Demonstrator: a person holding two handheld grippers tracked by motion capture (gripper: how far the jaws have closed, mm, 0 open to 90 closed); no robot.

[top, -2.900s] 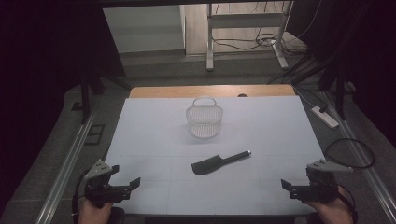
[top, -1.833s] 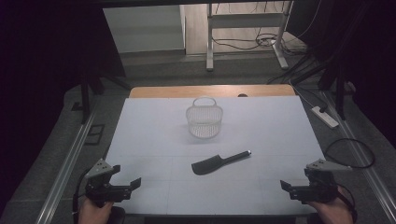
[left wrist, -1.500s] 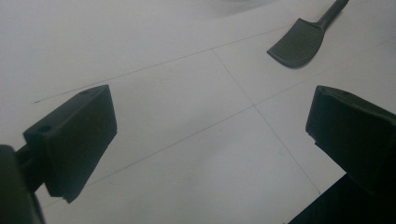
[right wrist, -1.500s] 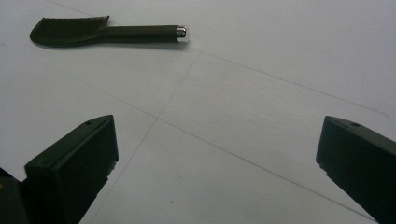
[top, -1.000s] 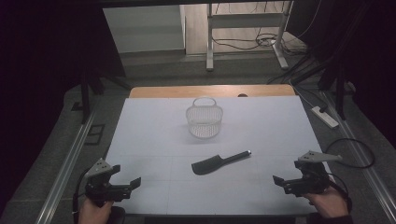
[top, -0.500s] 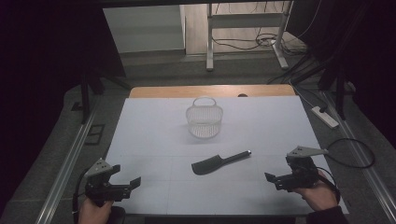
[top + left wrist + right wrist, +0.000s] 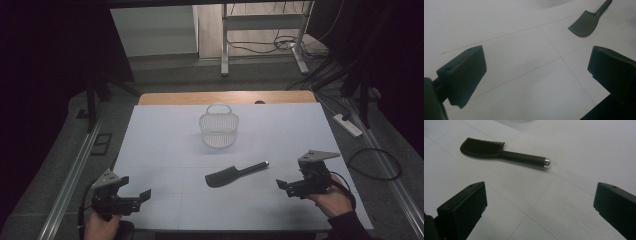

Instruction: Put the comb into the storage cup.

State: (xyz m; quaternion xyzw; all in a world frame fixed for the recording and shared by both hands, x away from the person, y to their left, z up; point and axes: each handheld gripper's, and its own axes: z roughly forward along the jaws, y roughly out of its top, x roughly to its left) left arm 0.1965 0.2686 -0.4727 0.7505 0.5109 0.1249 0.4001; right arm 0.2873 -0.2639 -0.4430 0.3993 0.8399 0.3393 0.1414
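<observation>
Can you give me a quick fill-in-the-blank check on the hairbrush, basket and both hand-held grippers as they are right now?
1. The black hairbrush lies flat on the white table, nearer the ____ hand-held gripper.
2. The jaws of the left hand-held gripper stand ____.
3. The wire basket sits ____ the hairbrush, seen from the person.
4. The hairbrush handle ends in a ____ cap.

Missing words: right; open; beyond; silver

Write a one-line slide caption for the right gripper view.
Open right gripper faces a black hairbrush lying flat on the white table, jaws spread wide, nothing held.
</observation>
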